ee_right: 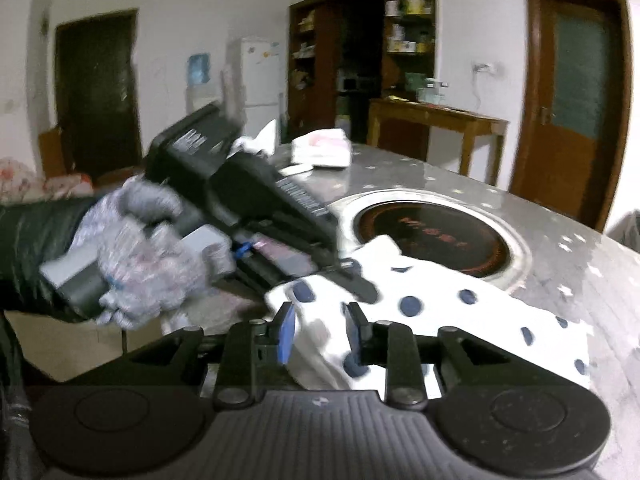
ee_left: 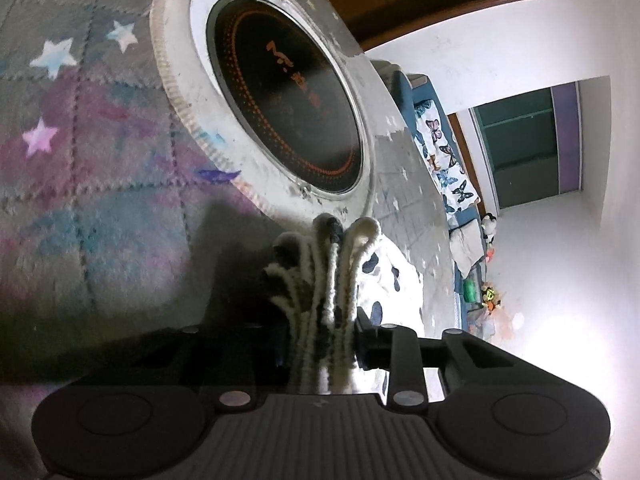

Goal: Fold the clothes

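Both grippers grip a white, dark-dotted garment [ee_right: 432, 300] on the counter [ee_right: 560, 240].

The garment lies beside the round inset burner [ee_right: 432, 236], its long axis running rightward in the right view. Left gripper [ee_left: 320, 344]: fingers clamped on bunched folds. Right gripper [ee_right: 320, 338]: fingers [ee_right: 286, 332] partly apart, cloth between them. A folded pile [ee_right: 320, 148] sits beyond.

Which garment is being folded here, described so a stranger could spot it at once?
Start at the grey table with the round black cooktop sunk into it. Draped over the cooktop's near edge lies the white cloth with dark blue polka dots, pinched by both tongs. The other folded cloth across the table is white and pink, with no dots.
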The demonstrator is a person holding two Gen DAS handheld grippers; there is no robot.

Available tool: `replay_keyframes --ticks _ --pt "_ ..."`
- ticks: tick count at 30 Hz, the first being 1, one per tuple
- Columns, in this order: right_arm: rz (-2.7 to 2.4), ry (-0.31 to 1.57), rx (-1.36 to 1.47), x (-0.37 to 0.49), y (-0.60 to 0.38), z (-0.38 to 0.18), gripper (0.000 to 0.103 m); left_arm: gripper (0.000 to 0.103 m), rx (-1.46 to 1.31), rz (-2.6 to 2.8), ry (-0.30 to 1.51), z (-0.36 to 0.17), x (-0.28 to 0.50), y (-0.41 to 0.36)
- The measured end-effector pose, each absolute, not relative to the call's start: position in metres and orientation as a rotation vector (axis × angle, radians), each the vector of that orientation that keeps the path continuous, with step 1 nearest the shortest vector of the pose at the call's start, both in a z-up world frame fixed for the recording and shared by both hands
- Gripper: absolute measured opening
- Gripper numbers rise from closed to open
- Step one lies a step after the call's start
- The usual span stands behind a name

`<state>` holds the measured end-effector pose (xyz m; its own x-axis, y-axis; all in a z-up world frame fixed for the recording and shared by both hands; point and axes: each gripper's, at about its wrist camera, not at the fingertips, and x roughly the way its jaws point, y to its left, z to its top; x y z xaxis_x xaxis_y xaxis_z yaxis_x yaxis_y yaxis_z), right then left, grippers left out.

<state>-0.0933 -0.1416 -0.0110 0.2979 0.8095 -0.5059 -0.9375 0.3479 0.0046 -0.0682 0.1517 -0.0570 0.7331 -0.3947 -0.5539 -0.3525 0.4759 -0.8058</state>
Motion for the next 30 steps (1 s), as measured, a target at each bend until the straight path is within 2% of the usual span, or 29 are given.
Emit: replay_keyframes --ticks 6,17,19,21,26,29,30 --pt "1.009 0.563 -0.257 -0.035 -0.157 -0.007 0.026 0.033 -1.041 -0.034 0.791 -0.055 -0.068 0.148" --pt "0.744 0.701 -0.201 0.073 -0.163 -0.043 0.027 0.033 -1.002 -0.033 0.791 -0.054 -0.063 0.149" --pt "0.713 0.703 -0.181 0.078 -0.176 -0.041 0.029 0.033 -0.99 -0.035 0.792 -0.053 -0.062 0.148" --pt "0.684 0.705 -0.162 0.083 -0.188 -0.04 0.035 0.033 -0.975 -0.037 0.793 -0.052 -0.06 0.148" --pt "0.715 0.761 -0.083 0.081 -0.205 -0.049 0.035 0.034 -0.942 -0.037 0.797 -0.05 -0.057 0.146" --pt "0.733 0.762 -0.051 0.073 -0.206 -0.055 0.034 0.033 -0.896 -0.038 0.802 -0.046 -0.055 0.143" --pt "0.738 0.762 -0.041 0.07 -0.206 -0.057 0.025 0.033 -0.874 -0.037 0.802 -0.045 -0.053 0.14"
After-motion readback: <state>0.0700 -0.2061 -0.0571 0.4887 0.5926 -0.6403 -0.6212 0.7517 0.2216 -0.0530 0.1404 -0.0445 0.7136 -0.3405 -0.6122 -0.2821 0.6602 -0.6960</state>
